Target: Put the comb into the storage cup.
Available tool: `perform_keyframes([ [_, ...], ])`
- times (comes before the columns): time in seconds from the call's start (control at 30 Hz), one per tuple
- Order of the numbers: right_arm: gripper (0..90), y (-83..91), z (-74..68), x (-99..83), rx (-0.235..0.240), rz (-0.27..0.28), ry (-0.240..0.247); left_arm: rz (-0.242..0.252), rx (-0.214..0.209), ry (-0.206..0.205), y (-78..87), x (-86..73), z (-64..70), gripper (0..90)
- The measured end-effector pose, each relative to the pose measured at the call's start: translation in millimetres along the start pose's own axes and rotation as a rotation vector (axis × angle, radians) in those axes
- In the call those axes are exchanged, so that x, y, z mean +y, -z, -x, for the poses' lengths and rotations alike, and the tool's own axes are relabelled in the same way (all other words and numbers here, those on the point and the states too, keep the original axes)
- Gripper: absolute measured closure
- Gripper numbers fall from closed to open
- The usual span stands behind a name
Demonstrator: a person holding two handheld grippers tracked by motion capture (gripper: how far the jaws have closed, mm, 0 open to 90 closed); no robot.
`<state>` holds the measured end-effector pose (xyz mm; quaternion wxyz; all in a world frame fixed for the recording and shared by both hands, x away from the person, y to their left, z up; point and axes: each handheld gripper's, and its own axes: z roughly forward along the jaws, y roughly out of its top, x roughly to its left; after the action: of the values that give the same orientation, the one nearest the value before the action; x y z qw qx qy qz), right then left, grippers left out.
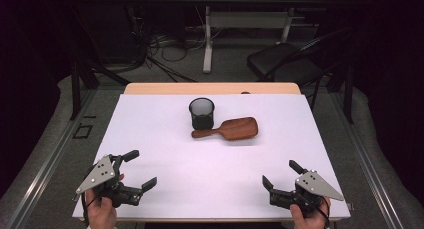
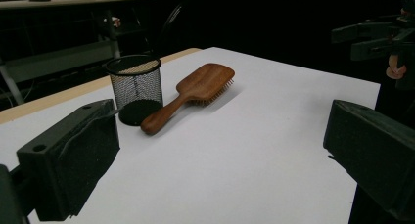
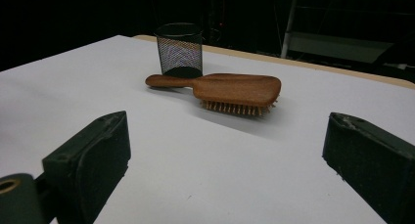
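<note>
You hold your left gripper (image 1: 134, 170) and right gripper (image 1: 280, 175) low at the near edge of the white-covered desk (image 1: 165, 139), jaws spread wide and holding nothing, well apart from the work, probably poised to reach; the brown wooden paddle hairbrush (image 1: 227, 128) lies mid-desk bristles down, smooth back up, its handle tip just beside, perhaps touching, the black wire-mesh cylindrical cup (image 1: 201, 113), which stands upright and looks empty, so the handle is free to pinch.
</note>
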<state>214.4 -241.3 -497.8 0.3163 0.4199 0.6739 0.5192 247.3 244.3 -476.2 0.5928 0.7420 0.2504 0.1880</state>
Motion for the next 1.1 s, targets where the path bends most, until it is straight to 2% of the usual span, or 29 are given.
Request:
perform_keyframes([
  [0.23, 3.5, -6.8, -1.0, 0.8, -0.029, -0.046, -0.020, -0.002, -0.015, 0.012, -1.7, -1.7, -0.4, 0.2],
  [0.33, 1.7, -9.6, -1.7, 1.2, -0.015, -0.064, -0.022, -0.008, -0.022, 0.010, -1.9, -2.1, 0.0, 0.2],
  [0.37, 1.1, -13.1, -2.8, 1.3, 0.004, -0.074, -0.042, -0.013, -0.017, 0.004, -1.5, -2.0, 0.8, 0.2],
  [0.53, 1.1, -20.2, -7.4, 1.9, 0.000, -0.120, -0.010, -0.027, -0.017, -0.012, -2.2, -1.6, 4.4, 0.2],
  [0.7, 1.5, -31.3, -12.6, 6.3, 0.012, -0.163, -0.010, -0.038, -0.006, -0.011, -2.2, -3.1, 5.6, 0.2],
  [0.77, 6.2, -35.7, -14.4, 10.1, 0.012, -0.165, -0.002, -0.041, -0.006, -0.006, -2.3, -3.7, 5.8, 0.2],
  [0.83, 14.8, -40.4, -15.8, 13.7, 0.021, -0.162, -0.011, -0.054, 0.008, 0.002, -2.5, -5.4, 5.7, 0.2],
  [0.93, 15.8, -46.5, -16.3, 17.0, 0.025, -0.162, -0.007, -0.057, 0.008, 0.009, -2.6, -6.1, 5.3, 0.2],
  [0.97, 20.2, -54.5, -16.6, 20.1, 0.031, -0.181, 0.000, -0.063, 0.021, 0.007, -2.4, -6.2, 5.5, 0.2],
  [1.1, 25.0, -70.9, -18.3, 25.9, 0.051, -0.208, -0.003, -0.063, 0.019, 0.011, -2.2, -6.7, 4.3, 0.2],
])
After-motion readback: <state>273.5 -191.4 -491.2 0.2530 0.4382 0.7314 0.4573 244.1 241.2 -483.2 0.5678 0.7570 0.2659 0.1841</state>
